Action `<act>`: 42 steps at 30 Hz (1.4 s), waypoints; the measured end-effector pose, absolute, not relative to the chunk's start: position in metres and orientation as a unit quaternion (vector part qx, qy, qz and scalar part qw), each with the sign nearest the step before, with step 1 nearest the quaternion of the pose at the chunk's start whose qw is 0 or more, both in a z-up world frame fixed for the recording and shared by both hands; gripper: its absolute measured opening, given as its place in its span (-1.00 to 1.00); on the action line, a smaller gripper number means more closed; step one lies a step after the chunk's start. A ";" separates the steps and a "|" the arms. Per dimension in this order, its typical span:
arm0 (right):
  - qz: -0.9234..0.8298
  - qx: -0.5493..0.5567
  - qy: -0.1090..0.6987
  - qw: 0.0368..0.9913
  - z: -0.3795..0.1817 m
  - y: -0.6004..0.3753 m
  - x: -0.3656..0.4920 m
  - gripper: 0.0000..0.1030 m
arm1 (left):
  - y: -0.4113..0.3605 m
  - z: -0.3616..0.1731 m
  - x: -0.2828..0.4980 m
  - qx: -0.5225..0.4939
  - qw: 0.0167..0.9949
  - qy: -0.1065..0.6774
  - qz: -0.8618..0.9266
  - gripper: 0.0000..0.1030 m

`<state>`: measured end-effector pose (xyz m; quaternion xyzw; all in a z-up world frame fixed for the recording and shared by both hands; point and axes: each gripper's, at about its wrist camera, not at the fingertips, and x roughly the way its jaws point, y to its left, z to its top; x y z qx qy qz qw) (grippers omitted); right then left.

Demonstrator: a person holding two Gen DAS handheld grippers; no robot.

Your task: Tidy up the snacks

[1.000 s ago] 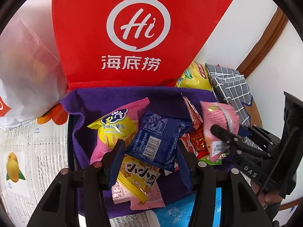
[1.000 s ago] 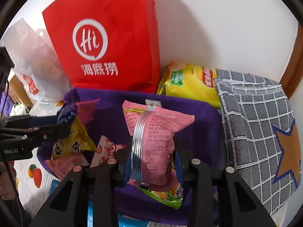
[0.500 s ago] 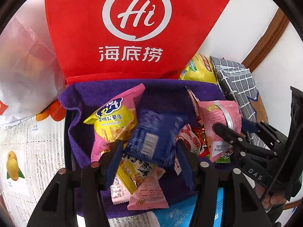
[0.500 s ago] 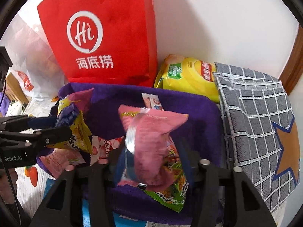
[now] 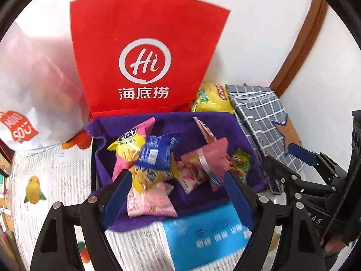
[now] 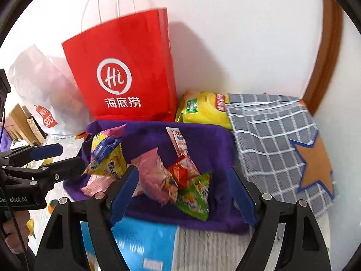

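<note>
A purple cloth-lined bin (image 5: 216, 122) (image 6: 203, 135) holds several snack packets. A blue packet (image 5: 155, 154) lies on a yellow one (image 5: 128, 144) at its left. A pink packet (image 5: 209, 160) (image 6: 153, 176) lies in the middle, beside red and green packets (image 6: 194, 194). My left gripper (image 5: 178, 187) is open and empty, above the bin's near edge. My right gripper (image 6: 182, 185) is open and empty, also near the front edge; it shows at the right of the left wrist view (image 5: 284, 160).
A red paper bag (image 5: 144, 63) stands behind the bin against the wall. A white plastic bag (image 5: 33, 94) is at the left. A yellow chip bag (image 6: 203, 110) and a grey checked cloth box (image 6: 277, 144) are at the right. A blue-and-white printed sheet (image 5: 203, 234) lies in front.
Both grippers opened and pulled back. The blue packet dropped from the left gripper and the pink packet from the right; both now lie in the bin.
</note>
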<state>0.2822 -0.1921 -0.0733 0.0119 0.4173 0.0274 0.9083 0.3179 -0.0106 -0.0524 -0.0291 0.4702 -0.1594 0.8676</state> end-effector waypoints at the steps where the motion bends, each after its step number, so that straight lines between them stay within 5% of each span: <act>1: 0.023 0.014 0.415 0.909 -0.067 -0.194 0.273 0.57 | -0.010 -0.049 0.312 -0.029 0.868 0.469 -0.160 0.60; 17: -0.013 0.012 0.370 0.929 -0.009 -0.193 0.144 0.57 | 0.004 0.004 0.187 -0.014 0.895 0.423 -0.139 0.62; 29: -0.029 0.032 0.346 0.937 0.003 -0.203 0.089 0.94 | 0.009 0.022 0.133 -0.005 0.913 0.394 -0.105 0.77; 42: -0.031 0.035 0.338 0.940 0.013 -0.208 0.070 0.95 | 0.004 0.032 0.116 -0.005 0.917 0.386 -0.103 0.77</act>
